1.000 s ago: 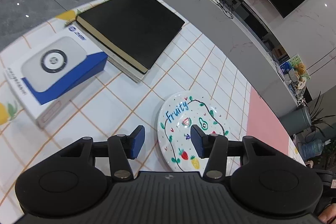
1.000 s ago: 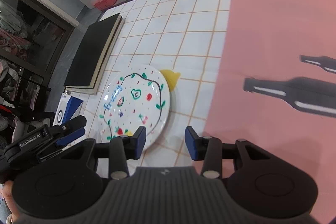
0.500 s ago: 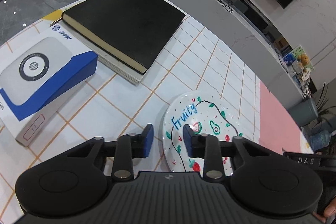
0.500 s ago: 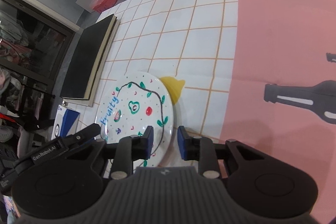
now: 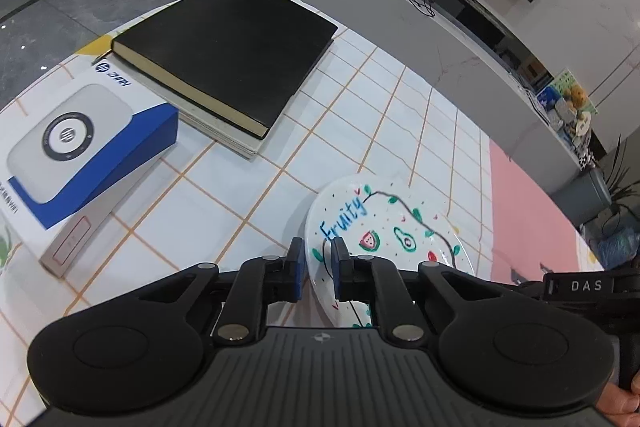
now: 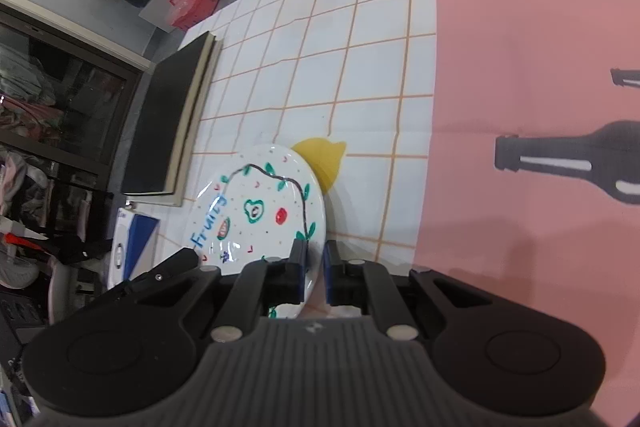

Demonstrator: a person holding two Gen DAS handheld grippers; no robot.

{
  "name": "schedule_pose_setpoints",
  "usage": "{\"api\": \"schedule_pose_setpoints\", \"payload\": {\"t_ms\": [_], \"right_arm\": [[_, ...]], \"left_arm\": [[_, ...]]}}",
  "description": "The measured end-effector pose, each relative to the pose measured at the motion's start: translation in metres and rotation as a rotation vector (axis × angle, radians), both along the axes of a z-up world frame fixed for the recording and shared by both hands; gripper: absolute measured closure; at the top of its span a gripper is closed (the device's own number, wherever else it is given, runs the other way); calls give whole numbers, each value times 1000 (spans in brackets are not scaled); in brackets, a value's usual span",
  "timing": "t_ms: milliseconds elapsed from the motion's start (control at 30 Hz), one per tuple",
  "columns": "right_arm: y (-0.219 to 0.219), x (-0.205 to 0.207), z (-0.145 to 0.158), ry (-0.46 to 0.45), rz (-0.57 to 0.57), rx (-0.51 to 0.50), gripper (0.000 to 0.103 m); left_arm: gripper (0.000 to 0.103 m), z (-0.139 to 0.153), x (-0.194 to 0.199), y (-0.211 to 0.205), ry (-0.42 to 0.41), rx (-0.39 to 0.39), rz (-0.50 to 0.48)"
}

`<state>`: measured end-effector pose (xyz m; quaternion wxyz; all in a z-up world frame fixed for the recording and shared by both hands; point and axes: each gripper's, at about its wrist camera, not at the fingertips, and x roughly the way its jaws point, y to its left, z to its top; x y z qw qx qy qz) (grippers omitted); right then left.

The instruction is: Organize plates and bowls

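Note:
A white plate (image 5: 384, 223) painted with fruit and the word "Fruity" sits over the tiled tablecloth. My left gripper (image 5: 317, 269) is shut on the plate's left rim, one blue pad on each side of the edge. In the right wrist view the same plate (image 6: 260, 211) is tilted, and my right gripper (image 6: 313, 267) is shut on its right rim. Both grippers hold the plate from opposite sides. The right gripper's body shows at the right edge of the left wrist view (image 5: 580, 287).
A black book (image 5: 228, 47) lies on papers at the back left, with a blue and white box (image 5: 72, 147) beside it. A yellow lemon print (image 6: 322, 159) shows under the plate's far edge. The cloth's pink part (image 6: 520, 67) with bottle prints lies to the right.
Both grippers closed from open onto the plate's rims, the left on the left edge, the right on the right edge. The plate now sits tilted between them.

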<state>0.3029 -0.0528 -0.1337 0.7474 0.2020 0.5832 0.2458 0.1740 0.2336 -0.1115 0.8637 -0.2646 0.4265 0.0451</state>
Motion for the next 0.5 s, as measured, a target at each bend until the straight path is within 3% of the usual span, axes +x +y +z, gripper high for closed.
{"api": "schedule_pose_setpoints", "payload": {"t_ms": [500], "right_arm": [[-37, -37, 47, -75, -34, 33, 96]], "left_arm": [[88, 49, -28, -32, -50, 3, -16]]}}
